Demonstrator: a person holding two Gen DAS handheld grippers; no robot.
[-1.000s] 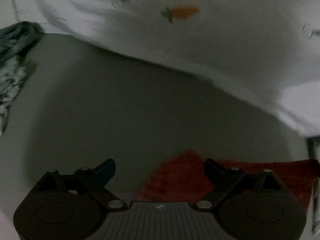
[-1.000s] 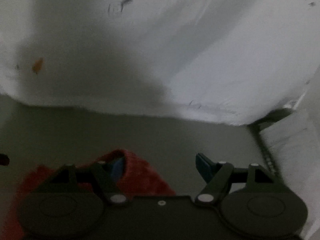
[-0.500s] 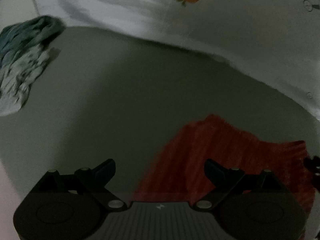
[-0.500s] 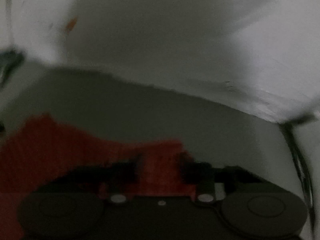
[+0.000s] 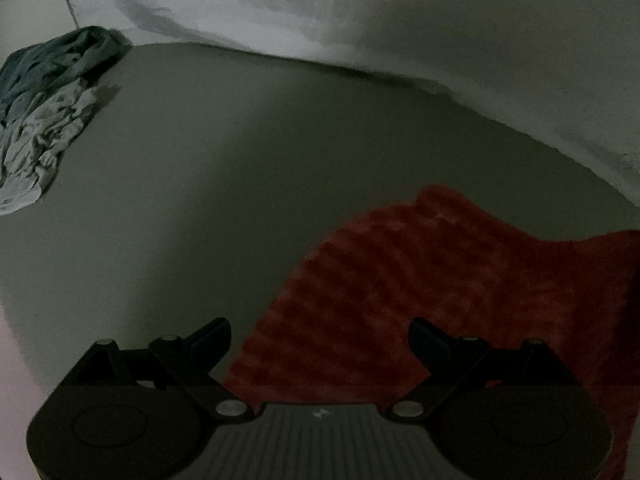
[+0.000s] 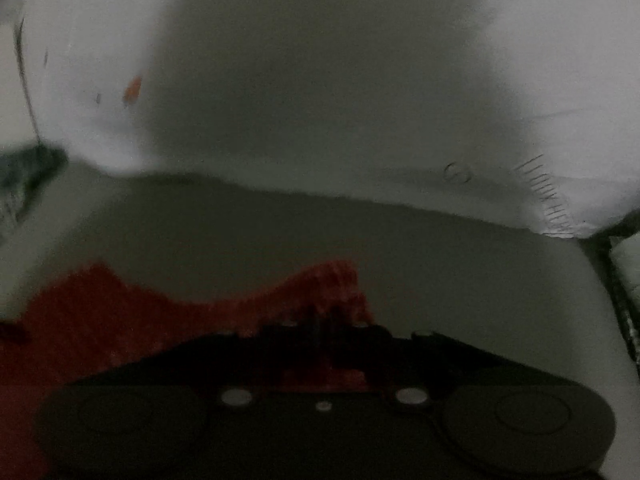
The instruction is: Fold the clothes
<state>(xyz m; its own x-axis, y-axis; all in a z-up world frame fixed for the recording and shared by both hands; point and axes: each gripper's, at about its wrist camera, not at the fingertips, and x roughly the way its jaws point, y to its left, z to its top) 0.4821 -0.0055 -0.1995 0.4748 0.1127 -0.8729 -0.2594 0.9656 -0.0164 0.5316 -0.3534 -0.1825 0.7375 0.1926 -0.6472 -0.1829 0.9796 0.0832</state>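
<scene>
A red ribbed knit garment (image 5: pixel 440 280) lies on a grey surface (image 5: pixel 240 180). In the left wrist view my left gripper (image 5: pixel 320 340) is open, its fingers spread over the garment's left edge, holding nothing. In the right wrist view my right gripper (image 6: pixel 324 320) is shut on the right corner of the red garment (image 6: pixel 120 320), which stretches away to the left. The view is dim and blurred.
A crumpled grey-green garment (image 5: pixel 52 112) lies at the far left of the surface. White bedding printed with a carrot (image 5: pixel 480 32) rises behind the surface and fills the back of the right wrist view (image 6: pixel 320 80). A dark strap (image 6: pixel 624 300) runs along the right side.
My right gripper has closed from open onto the red garment's corner. The left gripper stayed open while its view drew back, showing more of the red garment and the grey surface.
</scene>
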